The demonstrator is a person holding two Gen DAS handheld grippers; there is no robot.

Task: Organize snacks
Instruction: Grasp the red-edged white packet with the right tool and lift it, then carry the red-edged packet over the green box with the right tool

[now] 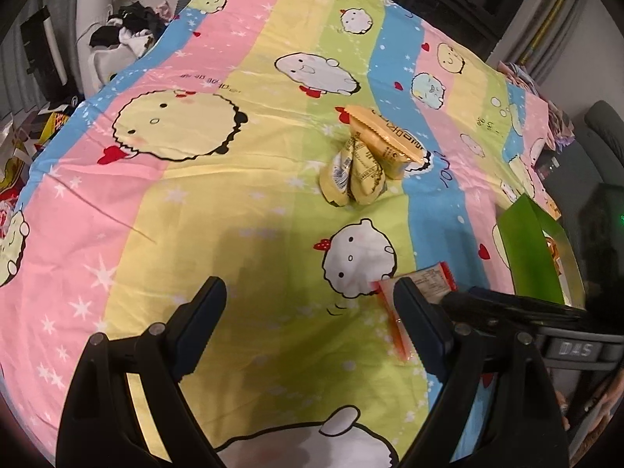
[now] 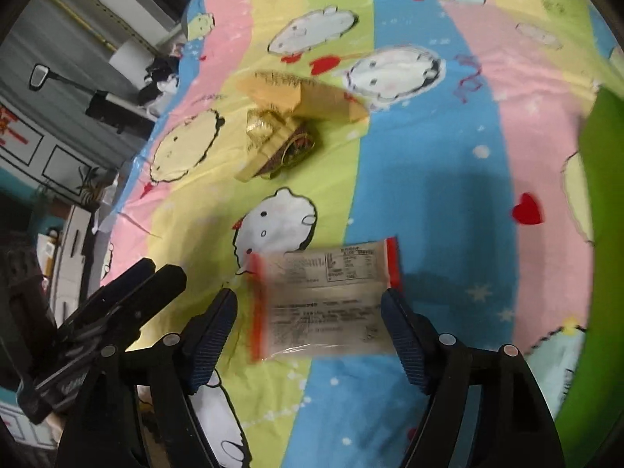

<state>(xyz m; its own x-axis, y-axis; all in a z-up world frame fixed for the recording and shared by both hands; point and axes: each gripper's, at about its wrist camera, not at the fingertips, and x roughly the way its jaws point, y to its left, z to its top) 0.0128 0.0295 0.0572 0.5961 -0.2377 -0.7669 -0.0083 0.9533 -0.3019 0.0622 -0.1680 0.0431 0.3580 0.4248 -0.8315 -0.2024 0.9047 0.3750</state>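
A red-edged clear snack packet point(image 2: 323, 304) lies flat on the cartoon bedsheet, between the fingers of my open right gripper point(image 2: 308, 331); it also shows in the left wrist view point(image 1: 413, 300) behind my right fingertip. My left gripper point(image 1: 308, 319) is open and empty above the sheet. An orange snack packet point(image 1: 390, 136) rests on a yellow wrapped snack point(image 1: 351, 175) further up the bed; both show in the right wrist view, the orange packet point(image 2: 308, 95) above the yellow snack point(image 2: 273, 144). A green box point(image 1: 534, 249) stands at the right with snacks inside.
The striped pastel sheet point(image 1: 195, 214) covers the whole bed. The green box's wall point(image 2: 600, 234) fills the right edge of the right wrist view. Clothes point(image 1: 124, 31) lie beyond the bed's far left corner. The other gripper point(image 2: 97, 319) shows at lower left.
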